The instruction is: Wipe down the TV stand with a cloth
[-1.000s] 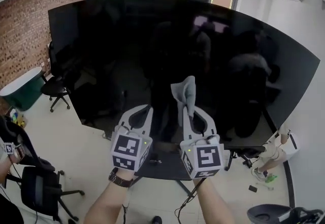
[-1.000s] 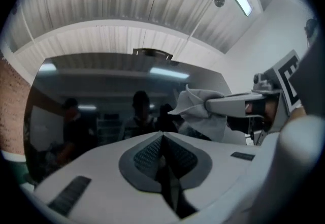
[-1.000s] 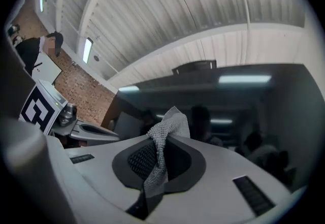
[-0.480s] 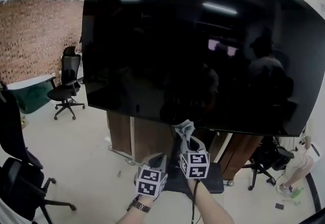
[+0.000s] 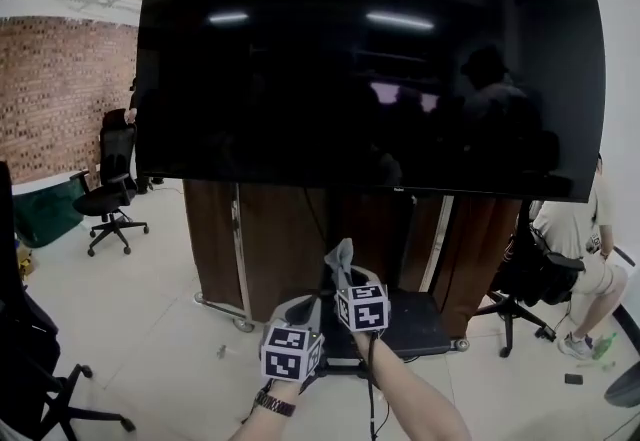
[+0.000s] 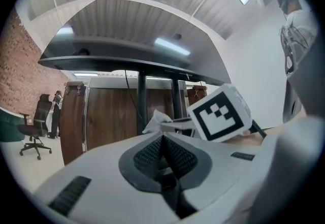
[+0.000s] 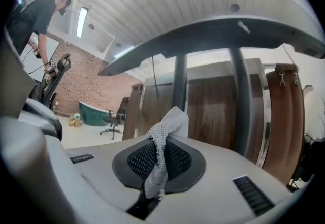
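A large black TV [image 5: 370, 59] sits on a stand with brown wood panels [image 5: 275, 249] and a black base shelf [image 5: 420, 321]. Low in the head view, my right gripper [image 5: 340, 276] is shut on a grey cloth [image 5: 341, 257] that sticks up from its tips in front of the stand. In the right gripper view the cloth [image 7: 170, 119] is pinched between the closed pads of the right gripper [image 7: 161, 147], facing the stand's black posts [image 7: 177, 96]. My left gripper [image 5: 300, 307] is just left of it, shut and empty. The left gripper [image 6: 162, 141] shows closed pads in its own view.
A black office chair [image 5: 108, 191] and a green tub [image 5: 45, 211] stand by the brick wall at left. A person [image 5: 575, 239] sits on a chair at right. Another dark chair [image 5: 40, 359] is near my left. Light floor [image 5: 150, 309] surrounds the stand.
The view has pulled back and down from the TV screen: the stand's wood panels and base now show. Both grippers sit lower and smaller, the cloth still in the right one.
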`<state>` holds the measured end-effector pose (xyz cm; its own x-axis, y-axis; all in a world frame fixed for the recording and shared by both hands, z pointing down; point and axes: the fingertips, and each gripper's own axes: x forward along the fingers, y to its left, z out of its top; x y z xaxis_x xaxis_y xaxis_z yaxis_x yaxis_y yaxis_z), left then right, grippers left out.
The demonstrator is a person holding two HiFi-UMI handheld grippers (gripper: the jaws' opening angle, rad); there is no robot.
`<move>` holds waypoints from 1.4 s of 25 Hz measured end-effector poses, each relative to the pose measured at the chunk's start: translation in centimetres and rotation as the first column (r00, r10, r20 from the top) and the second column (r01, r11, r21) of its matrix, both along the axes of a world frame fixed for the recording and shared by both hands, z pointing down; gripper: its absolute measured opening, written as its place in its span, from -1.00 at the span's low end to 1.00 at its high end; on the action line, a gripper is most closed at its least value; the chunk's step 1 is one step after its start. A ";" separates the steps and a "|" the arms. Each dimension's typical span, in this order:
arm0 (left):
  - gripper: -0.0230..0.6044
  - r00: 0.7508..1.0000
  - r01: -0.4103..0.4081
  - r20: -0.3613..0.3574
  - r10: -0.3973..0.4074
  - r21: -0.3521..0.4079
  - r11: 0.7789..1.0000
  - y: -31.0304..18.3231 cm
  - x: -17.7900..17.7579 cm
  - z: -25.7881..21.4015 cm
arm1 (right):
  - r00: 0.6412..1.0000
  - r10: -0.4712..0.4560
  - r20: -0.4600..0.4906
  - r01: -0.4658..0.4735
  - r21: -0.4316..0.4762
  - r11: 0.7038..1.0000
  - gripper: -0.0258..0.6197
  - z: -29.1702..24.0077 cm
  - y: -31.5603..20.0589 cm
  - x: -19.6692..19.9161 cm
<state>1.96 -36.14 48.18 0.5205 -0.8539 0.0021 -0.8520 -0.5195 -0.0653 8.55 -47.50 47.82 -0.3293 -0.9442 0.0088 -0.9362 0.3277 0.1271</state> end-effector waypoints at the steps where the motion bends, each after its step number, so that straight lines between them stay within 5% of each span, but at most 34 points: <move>1: -0.84 1.000 -0.005 -0.003 0.005 0.011 1.000 -0.1 0.2 -0.2 | 0.999 0.022 0.031 -0.024 0.060 0.998 -0.85 -2.1 0.0 1.7; 4: -0.84 1.000 -0.009 -0.011 0.009 0.023 1.000 -0.8 0.2 -0.9 | 0.988 0.136 0.074 -0.148 0.197 0.969 -0.85 -9.7 -0.5 8.8; 7: -0.84 1.000 0.019 -0.015 -0.018 0.009 1.000 -1.4 -1.0 -0.5 | 0.970 0.240 0.030 -0.241 0.195 0.951 -0.85 -11.5 -2.3 14.1; 11: -0.84 0.999 0.032 -0.020 -0.032 -0.020 0.999 -1.8 -2.0 1.3 | 0.948 0.316 0.024 -0.315 -0.052 0.948 -0.85 -1.2 -5.2 19.3; 15: -0.84 0.999 0.040 -0.009 -0.040 -0.055 0.998 -1.7 -2.8 3.7 | 0.923 0.383 0.029 -0.358 -0.296 0.886 -0.85 12.0 -3.9 22.2; 17: -0.84 0.999 0.040 -0.022 -0.042 -0.064 0.997 -1.5 -3.0 4.7 | 0.932 0.353 0.077 -0.318 -0.291 0.903 -0.85 12.9 -2.5 21.0; 20: -0.84 0.998 0.030 -0.060 -0.033 -0.057 0.998 -1.5 -2.0 5.0 | 0.980 0.149 0.130 -0.124 -0.183 0.975 -0.85 8.6 -0.2 12.0; 22: -0.84 0.999 0.009 -0.052 -0.012 -0.057 0.998 -1.3 -0.7 5.5 | 0.994 0.037 0.098 -0.020 -0.174 0.985 -0.85 7.7 0.9 5.7; 24: -0.84 0.999 -0.019 -0.044 0.016 -0.063 0.998 -0.9 0.5 6.0 | 0.995 0.030 0.096 -0.006 -0.246 0.969 -0.85 9.7 0.6 4.0; 28: -0.84 0.997 -0.056 -0.048 0.053 -0.068 0.996 -0.3 2.0 6.3 | 0.977 0.204 0.060 -0.169 -0.367 0.915 -0.85 13.8 0.2 12.6; 32: -0.84 0.998 -0.052 -0.049 0.048 -0.074 0.996 0.3 1.9 6.8 | 0.914 0.393 0.101 -0.344 -0.319 0.883 -0.85 12.0 5.1 23.7; 35: -0.84 0.999 -0.014 -0.046 0.011 -0.070 0.997 0.8 0.6 7.1 | 0.918 0.378 0.118 -0.341 -0.251 0.906 -0.85 11.1 8.4 23.4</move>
